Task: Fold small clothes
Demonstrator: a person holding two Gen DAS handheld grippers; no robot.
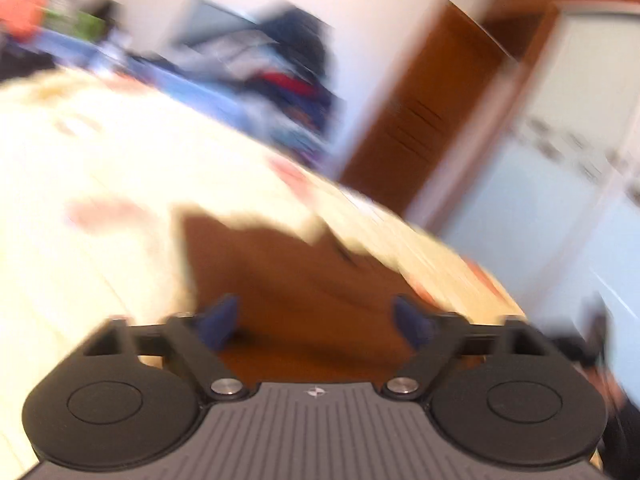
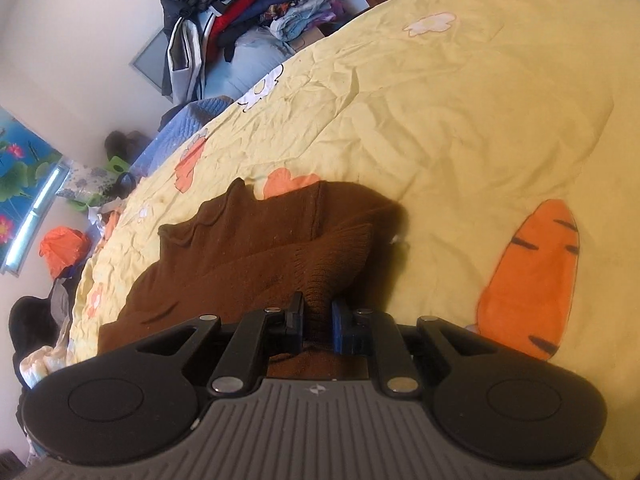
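Note:
A small brown knitted garment (image 2: pixel 256 256) lies crumpled on a yellow bedsheet (image 2: pixel 460 112) with carrot prints. My right gripper (image 2: pixel 316 320) is shut on a ribbed part of the brown garment, which bunches up between its jaws. In the blurred left wrist view the brown garment (image 1: pixel 288 276) lies just ahead of my left gripper (image 1: pixel 316 320), which is open with its jaws wide apart and holds nothing. The yellow sheet (image 1: pixel 100 168) shows to the left of it.
A heap of dark and red clothes (image 2: pixel 224 12) sits beyond the bed's far edge by the white wall. An orange bag (image 2: pixel 64 248) and clutter lie at the left side. A wooden door (image 1: pixel 424 120) and pale wardrobe (image 1: pixel 560 160) stand behind the bed.

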